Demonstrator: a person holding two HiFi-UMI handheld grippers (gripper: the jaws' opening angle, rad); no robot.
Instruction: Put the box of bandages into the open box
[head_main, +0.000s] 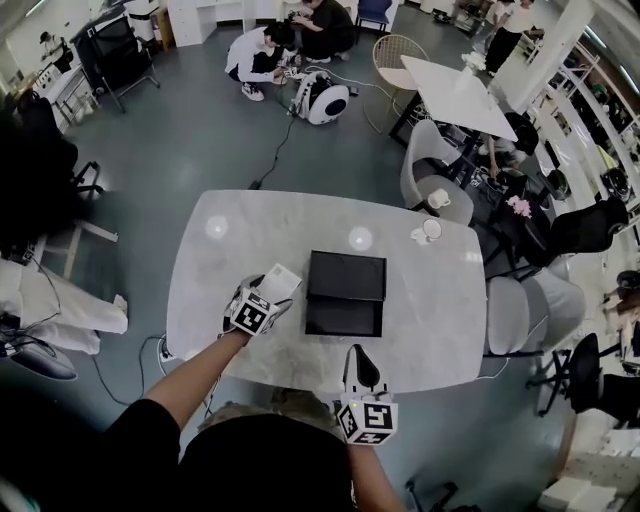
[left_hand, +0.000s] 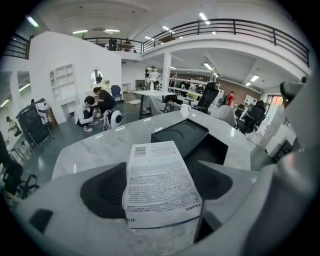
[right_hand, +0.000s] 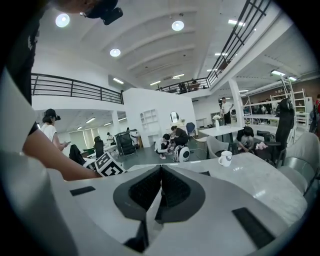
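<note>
The white box of bandages (left_hand: 160, 185) with small print and a barcode sits clamped between the jaws of my left gripper (left_hand: 161, 192). In the head view the left gripper (head_main: 272, 299) holds the bandage box (head_main: 281, 281) over the table, just left of the open black box (head_main: 345, 293). That open box (left_hand: 195, 142) lies right ahead of the bandage box, lid folded back. My right gripper (head_main: 357, 353) hovers at the table's near edge, below the open box, jaws pressed together on nothing (right_hand: 159, 187).
The marble table (head_main: 210, 290) carries a white mug (head_main: 430, 231) at its far right, also seen as the mug (right_hand: 225, 159). Grey chairs (head_main: 440, 170) stand to the right. People crouch by a round white machine (head_main: 322, 100) on the floor beyond.
</note>
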